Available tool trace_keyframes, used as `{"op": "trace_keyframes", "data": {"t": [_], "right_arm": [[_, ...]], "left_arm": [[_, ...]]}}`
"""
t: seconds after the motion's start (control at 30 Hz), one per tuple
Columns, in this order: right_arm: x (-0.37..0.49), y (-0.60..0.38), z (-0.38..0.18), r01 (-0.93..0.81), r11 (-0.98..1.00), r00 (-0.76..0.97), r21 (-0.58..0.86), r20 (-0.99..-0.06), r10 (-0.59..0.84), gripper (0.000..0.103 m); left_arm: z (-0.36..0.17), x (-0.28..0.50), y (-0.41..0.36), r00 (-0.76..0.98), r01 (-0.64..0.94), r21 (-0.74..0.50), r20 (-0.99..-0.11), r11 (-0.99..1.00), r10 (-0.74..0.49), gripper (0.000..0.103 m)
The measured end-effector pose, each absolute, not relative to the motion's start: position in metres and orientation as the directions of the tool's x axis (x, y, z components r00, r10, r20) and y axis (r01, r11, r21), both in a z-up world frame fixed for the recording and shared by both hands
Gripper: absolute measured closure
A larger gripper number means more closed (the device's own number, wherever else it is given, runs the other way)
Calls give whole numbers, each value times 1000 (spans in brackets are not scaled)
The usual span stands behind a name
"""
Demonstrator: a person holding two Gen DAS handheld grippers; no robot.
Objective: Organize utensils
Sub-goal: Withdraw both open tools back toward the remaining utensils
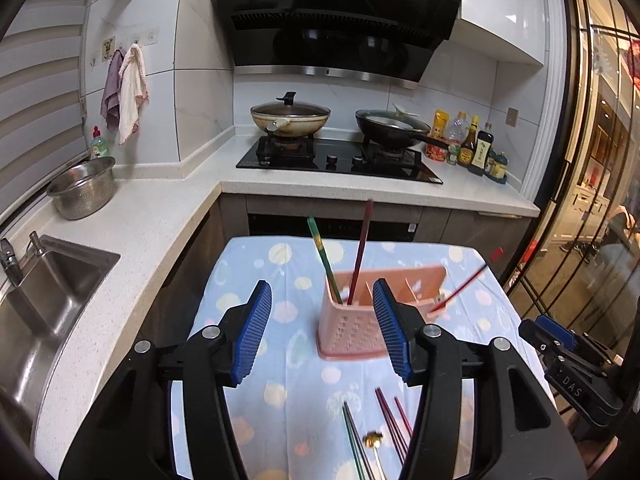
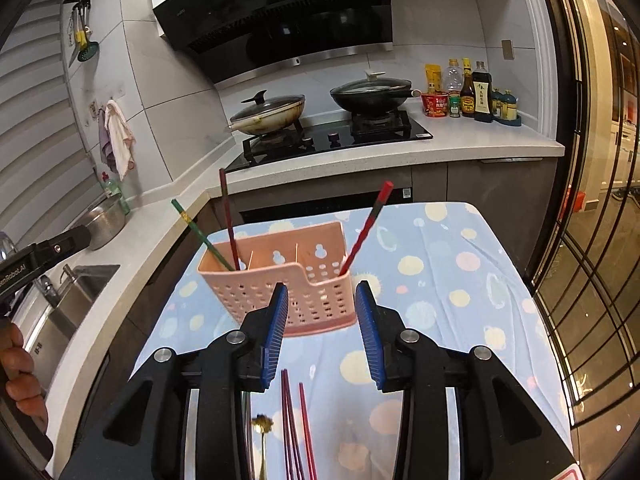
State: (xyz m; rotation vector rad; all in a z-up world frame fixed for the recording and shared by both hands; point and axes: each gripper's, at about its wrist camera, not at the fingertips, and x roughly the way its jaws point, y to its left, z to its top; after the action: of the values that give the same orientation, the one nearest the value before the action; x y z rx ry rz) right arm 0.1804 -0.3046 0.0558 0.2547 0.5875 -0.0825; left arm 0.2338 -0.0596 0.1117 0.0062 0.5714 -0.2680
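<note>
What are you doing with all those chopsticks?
A person holds a grabbing tool in each hand and is sorting utensils into the pink basket on the spotted cloth. Three chopsticks stand in it already: a green one and a dark red one at one end, a red one at the other. The left tool and the right tool are both open and empty. More chopsticks and a small gold spoon lie on the cloth, waiting.

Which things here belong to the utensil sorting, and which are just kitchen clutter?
Job: pink caddy; chopsticks standing in it, green, dark red, bright red; loose chopsticks; gold spoon.

Clutter: steel colander; two lidded woks; sauce bottles; hanging cloths.
</note>
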Motion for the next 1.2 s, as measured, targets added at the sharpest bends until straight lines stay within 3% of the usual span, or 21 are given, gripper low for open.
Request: {"op": "trace_keyframes", "data": {"t": [0.23, 0.73, 1.2], "right_arm": [[117, -297, 26, 167, 963, 801, 212, -598, -7, 69], [24, -266, -88, 201, 958, 648, 205, -762, 28, 69], [17, -252, -126, 182, 963, 604, 197, -795, 48, 69]], "left_arm": [[77, 182, -50, 775, 266, -56, -581, 962, -248, 43], [-55, 103, -41, 603, 272, -58, -768, 961, -217, 43], [-105, 69, -42, 526, 301, -43, -825, 953, -204, 43]]}}
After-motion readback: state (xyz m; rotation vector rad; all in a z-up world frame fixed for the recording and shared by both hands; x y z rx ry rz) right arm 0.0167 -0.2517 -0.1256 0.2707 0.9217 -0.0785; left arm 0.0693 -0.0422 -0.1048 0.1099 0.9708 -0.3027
